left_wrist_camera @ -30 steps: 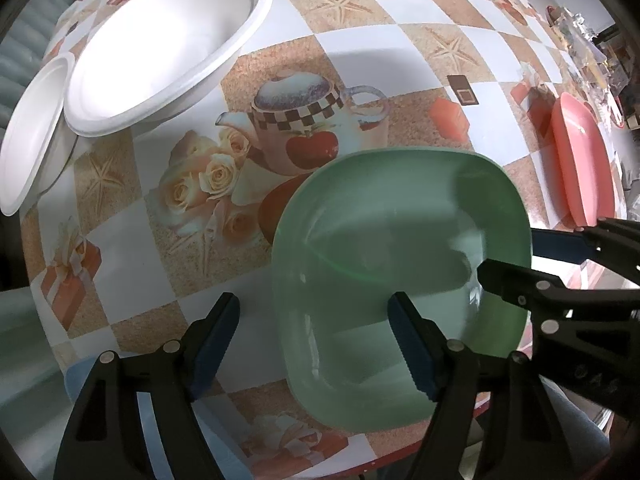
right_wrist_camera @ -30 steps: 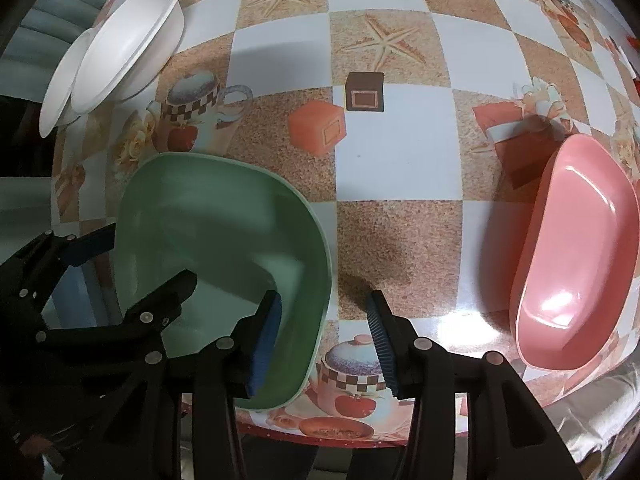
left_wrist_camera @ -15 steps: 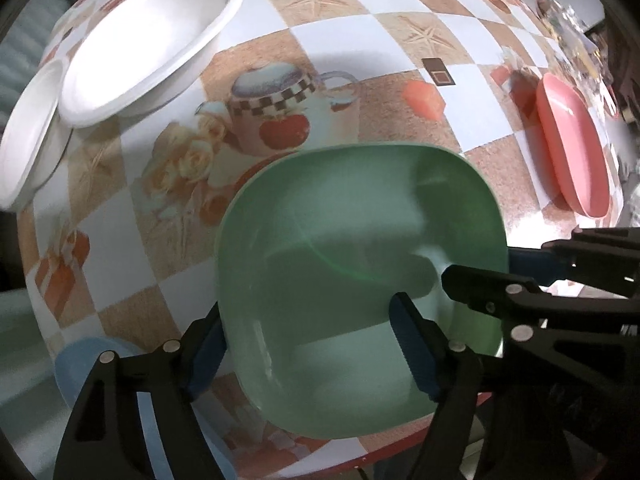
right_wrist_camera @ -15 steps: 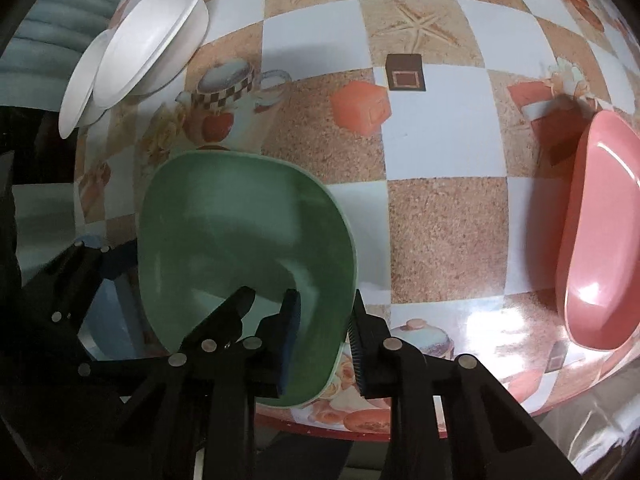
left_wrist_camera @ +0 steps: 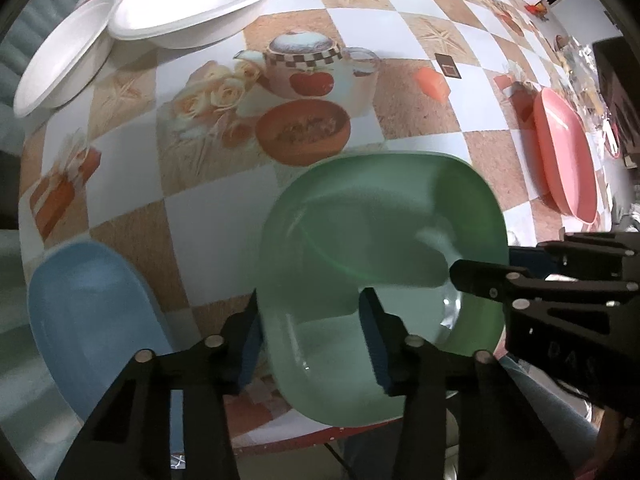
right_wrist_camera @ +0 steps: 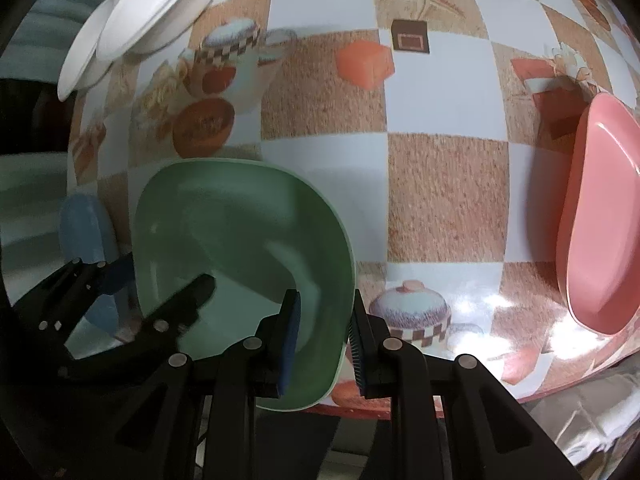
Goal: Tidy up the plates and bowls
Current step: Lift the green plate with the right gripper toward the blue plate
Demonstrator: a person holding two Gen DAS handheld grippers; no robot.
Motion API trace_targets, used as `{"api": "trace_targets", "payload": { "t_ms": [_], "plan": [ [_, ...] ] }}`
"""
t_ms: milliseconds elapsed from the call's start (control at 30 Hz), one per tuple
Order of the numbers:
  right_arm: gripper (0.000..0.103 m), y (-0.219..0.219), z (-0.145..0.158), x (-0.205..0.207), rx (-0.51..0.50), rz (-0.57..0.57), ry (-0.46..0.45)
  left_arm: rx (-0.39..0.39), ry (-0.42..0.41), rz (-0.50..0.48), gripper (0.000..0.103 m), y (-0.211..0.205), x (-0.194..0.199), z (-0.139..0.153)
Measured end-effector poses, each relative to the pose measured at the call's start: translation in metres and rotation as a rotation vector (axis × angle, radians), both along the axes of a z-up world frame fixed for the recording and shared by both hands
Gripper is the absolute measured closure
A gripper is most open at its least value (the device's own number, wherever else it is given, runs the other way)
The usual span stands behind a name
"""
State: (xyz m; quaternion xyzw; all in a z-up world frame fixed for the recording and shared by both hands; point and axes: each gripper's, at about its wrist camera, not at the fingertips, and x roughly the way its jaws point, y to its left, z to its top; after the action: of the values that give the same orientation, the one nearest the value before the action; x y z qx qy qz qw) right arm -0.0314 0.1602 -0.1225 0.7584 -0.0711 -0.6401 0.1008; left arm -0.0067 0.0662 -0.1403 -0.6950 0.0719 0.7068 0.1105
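Observation:
A green square plate (left_wrist_camera: 380,248) is held off the table at its front edge, tilted; it also shows in the right wrist view (right_wrist_camera: 240,240). My left gripper (left_wrist_camera: 308,340) straddles the plate's left rim with jaws still apart, one finger under and one inside. My right gripper (right_wrist_camera: 324,336) is shut on the plate's right rim. A blue plate (left_wrist_camera: 96,320) lies at the front left. A pink plate (right_wrist_camera: 600,224) lies at the right. Two white bowls (left_wrist_camera: 200,0) sit at the back left.
The table (right_wrist_camera: 440,200) wears a checkered cloth printed with teapots and starfish. Its front edge runs just under the green plate. Clutter (left_wrist_camera: 580,52) lies beyond the pink plate (left_wrist_camera: 568,152) at the far right.
My right gripper closed on the green plate's rim. The plate lifted and came toward the front edge. The blue plate came into view at the left.

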Motion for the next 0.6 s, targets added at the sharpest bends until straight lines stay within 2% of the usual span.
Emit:
{"api": "trace_targets", "payload": {
  "t_ms": [100,167,267,467,500,600],
  "plan": [
    [0.078,-0.006,0.0,0.003,0.033,0.053,0.017,-0.006,0.013,0.028,0.072,-0.011,0.006,0.0],
    [0.078,-0.007,0.0,0.004,0.039,0.05,0.016,0.005,0.003,0.068,0.084,-0.02,0.007,0.004],
    [0.078,-0.009,0.0,0.005,0.028,0.044,0.007,0.032,-0.029,0.135,0.087,-0.034,0.01,0.003],
    [0.078,-0.001,0.011,0.003,0.025,0.029,0.007,0.028,-0.043,0.139,0.087,-0.038,0.025,0.001],
    [0.078,0.001,0.013,0.003,0.023,0.025,0.009,0.029,-0.045,0.139,0.087,-0.026,0.027,0.009],
    [0.078,0.005,0.023,-0.001,0.024,0.032,0.022,0.03,-0.026,0.136,0.087,-0.027,0.038,0.025]
  ]
}}
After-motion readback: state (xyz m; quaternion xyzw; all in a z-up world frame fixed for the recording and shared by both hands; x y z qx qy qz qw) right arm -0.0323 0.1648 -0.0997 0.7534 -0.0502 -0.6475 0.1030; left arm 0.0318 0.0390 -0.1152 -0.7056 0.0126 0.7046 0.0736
